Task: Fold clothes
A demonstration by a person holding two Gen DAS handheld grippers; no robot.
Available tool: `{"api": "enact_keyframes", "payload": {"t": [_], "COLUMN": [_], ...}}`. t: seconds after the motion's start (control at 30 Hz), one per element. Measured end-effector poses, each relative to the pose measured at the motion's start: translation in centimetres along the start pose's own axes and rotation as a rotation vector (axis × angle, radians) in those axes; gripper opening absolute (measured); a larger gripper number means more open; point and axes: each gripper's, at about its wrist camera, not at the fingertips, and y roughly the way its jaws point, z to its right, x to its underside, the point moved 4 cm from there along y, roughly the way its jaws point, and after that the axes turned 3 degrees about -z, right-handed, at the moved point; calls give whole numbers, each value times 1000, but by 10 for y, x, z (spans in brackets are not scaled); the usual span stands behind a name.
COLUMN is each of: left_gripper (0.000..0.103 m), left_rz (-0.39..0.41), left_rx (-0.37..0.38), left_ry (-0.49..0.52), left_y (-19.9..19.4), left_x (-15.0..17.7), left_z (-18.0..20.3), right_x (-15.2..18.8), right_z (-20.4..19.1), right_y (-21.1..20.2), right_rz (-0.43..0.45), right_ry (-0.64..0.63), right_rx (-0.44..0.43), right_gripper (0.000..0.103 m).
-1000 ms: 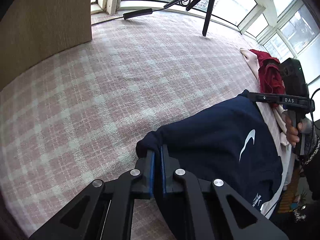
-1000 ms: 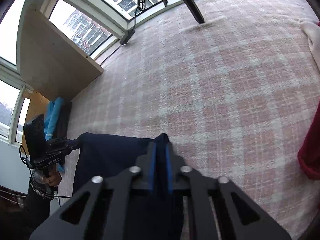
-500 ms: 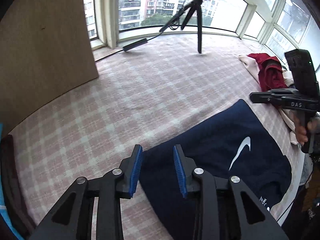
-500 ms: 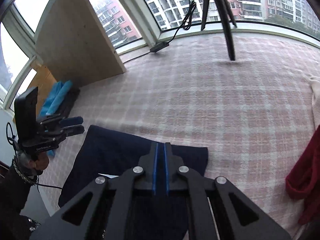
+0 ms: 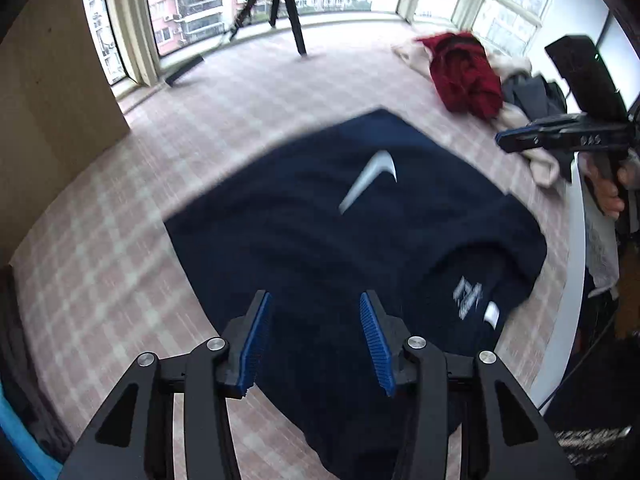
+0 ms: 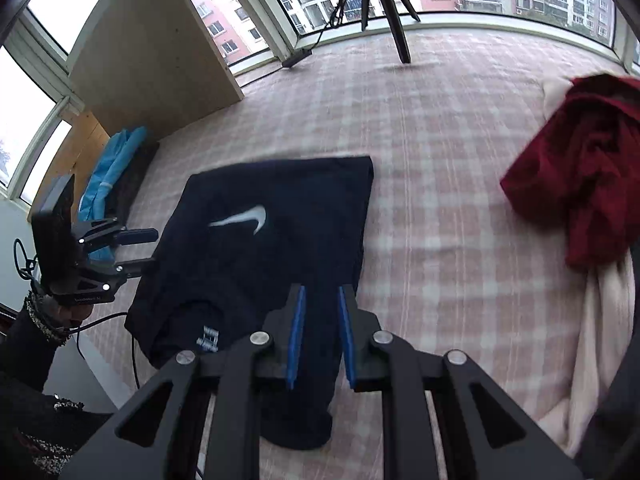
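Left wrist view: the left gripper (image 5: 316, 336) hangs above the near part of a dark blue shirt (image 5: 320, 232), its blue-padded jaws spread and opening, with nothing pinched between them; the shirt only shows below the gap. The shirt lies folded and flat on a pink checked blanket (image 5: 120, 240), a white swoosh (image 5: 370, 178) on its upper face and a small white label (image 5: 491, 314) near the neck, off to the right of the fingers. Beyond the shirt and to the right, the right gripper (image 5: 500, 140) is held in a hand (image 5: 608, 194) above the blanket's edge, close to a heap of clothes with a red garment (image 5: 466, 74) on top. A black tripod (image 5: 286, 4) stands far ahead by the windows. In the right wrist view the right gripper (image 6: 320, 336) is over the shirt's near right part, its jaws parted a little and opening, and they grip no cloth. To its left, past the shirt's edge, the left gripper shows from the side with its fingers apart. The red garment lies well off to the right on a cream cloth (image 6: 600, 340); something folded and light blue (image 6: 116, 160) rests far left beside a wooden panel (image 6: 148, 56).
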Motion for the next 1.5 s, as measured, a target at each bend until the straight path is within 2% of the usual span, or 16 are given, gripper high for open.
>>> {"api": "enact_keyframes", "payload": {"t": [0.13,0.2,0.3,0.4,0.6,0.63,0.7,0.83,0.93,0.97,1.1,1.13,1.3,1.33,1.43,1.5], "left_gripper": [37,46,47,47,47,45,18,15,15,15,41,42,41,40,13,3], "left_rz": [-40,36,64,57,30,18,-13,-27,-38,-16,100,118,102,93,90,94], "left_rx": [-53,48,159,197,134,137,161,219,162,143,88,76,-40,-56,-49,-5], "left_ry": [-10,-2,85,140,243,245,223,184,196,200,268,294,431,439,425,397], "left_y": [-9,-31,-36,-19,20,24,30,15,12,7,-6,-5,26,32,37,32], "left_x": [20,13,2,-8,-22,-22,-19,-5,2,1,-16,-21,-30,-31,-33,-33], "left_z": [27,57,111,152,201,203,203,199,198,199,221,229,259,259,255,249], "right_x": [69,84,91,89,88,88,93,112,123,113,57,39,-36,-42,-51,-50], "right_z": [11,8,1,3,11,11,10,6,0,3,22,28,32,27,17,10], "right_y": [-4,-7,-6,4,13,14,13,9,10,2,-20,-22,26,38,64,65], "right_rz": [-23,-11,11,9,12,8,-6,-62,-131,-93,32,53,-27,-51,-104,-86], "right_ry": [154,141,97,114,155,147,139,114,57,62,83,88,58,40,-5,-48], "right_rx": [-97,-97,-114,-130,-192,-190,-200,-220,-201,-199,-196,-196,-185,-174,-158,-152], "right_gripper": [17,17,20,25,22,10,6,3,5,5,20,25,26,26,22,4]}}
